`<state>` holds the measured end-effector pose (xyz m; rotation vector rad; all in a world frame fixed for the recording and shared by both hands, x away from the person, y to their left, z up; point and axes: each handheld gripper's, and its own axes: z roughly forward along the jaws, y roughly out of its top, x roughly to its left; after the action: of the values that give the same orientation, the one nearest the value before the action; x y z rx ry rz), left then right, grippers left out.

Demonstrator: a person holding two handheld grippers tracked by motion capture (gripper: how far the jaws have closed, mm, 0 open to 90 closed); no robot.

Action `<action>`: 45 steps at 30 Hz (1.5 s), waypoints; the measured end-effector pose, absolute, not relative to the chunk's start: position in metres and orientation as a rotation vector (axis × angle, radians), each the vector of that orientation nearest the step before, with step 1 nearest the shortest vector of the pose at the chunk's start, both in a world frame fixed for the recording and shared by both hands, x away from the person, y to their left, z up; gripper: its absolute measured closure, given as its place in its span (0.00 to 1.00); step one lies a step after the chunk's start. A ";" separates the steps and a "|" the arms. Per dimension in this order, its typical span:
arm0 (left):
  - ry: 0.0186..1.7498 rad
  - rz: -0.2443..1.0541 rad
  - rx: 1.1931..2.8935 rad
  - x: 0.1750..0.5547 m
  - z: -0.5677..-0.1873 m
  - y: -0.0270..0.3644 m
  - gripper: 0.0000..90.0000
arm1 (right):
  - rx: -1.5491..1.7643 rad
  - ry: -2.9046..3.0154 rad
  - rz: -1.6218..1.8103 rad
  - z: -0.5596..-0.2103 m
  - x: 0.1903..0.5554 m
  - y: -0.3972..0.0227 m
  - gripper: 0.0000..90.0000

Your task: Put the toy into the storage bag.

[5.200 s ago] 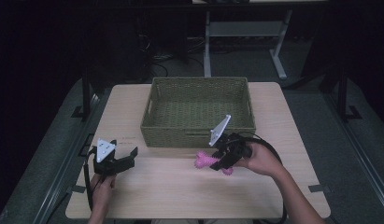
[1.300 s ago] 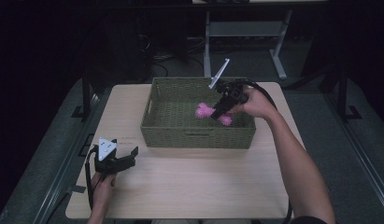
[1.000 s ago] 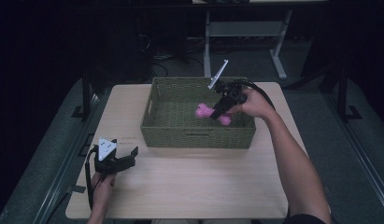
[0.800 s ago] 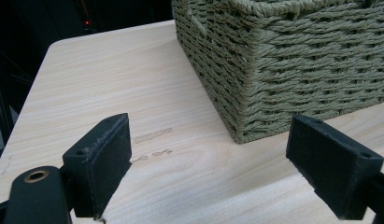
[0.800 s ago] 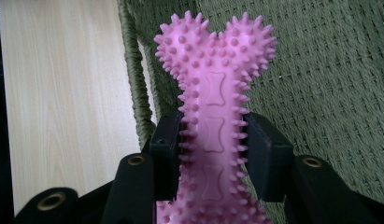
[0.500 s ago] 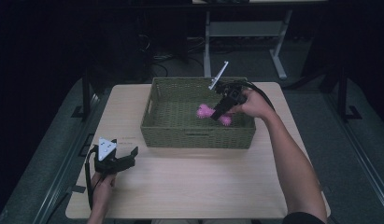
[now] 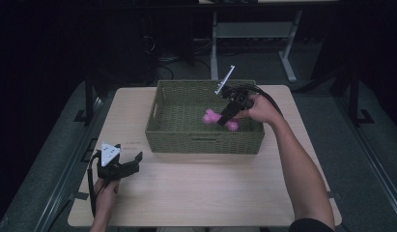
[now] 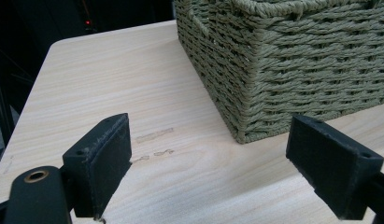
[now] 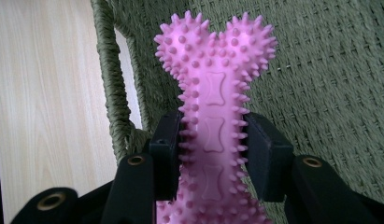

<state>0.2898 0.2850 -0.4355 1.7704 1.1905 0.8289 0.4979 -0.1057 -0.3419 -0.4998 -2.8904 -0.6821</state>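
Note:
A pink spiky bone-shaped toy (image 7: pixel 213 116) (image 9: pixel 213 79) is held over the inside of the green woven basket (image 7: pixel 160 121), toward its right half. My right gripper (image 7: pixel 227 117) (image 9: pixel 213 154) is shut on the toy's shaft, both black pads pressing its sides. Whether the toy touches the basket floor I cannot tell. My left gripper (image 7: pixel 131 162) (image 8: pixel 208 172) rests open on the table near the front left edge, short of the basket's corner (image 8: pixel 245 130), with nothing between its jaws.
The light wooden table (image 7: pixel 196 193) has free room in front of the basket and along its left side. Beyond the table lies a dark floor with cables and a metal stand (image 7: pixel 249 34).
The right gripper carried the pink toy from the table in front of the basket up into the basket. Over the last second it sank slightly. The left gripper stayed put.

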 end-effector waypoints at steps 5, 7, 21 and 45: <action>1.191 0.828 1.770 0.290 -0.435 0.285 0.15 | -0.504 -2.885 -0.689 -0.344 0.498 -0.106 0.65; 1.192 0.827 1.767 0.290 -0.436 0.285 0.15 | -0.513 -2.881 -0.689 -0.347 0.498 -0.108 0.65; 1.191 0.827 1.770 0.290 -0.436 0.285 0.15 | -0.528 -2.881 -0.664 -0.355 0.497 -0.111 0.65; 1.191 0.826 1.770 0.290 -0.436 0.285 0.15 | -0.524 -2.879 -0.630 -0.366 0.493 -0.112 0.64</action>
<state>0.2898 0.2846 -0.4356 1.7704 1.1905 0.8265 0.4930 -0.1123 -0.3659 -0.5239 -2.8791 -0.6298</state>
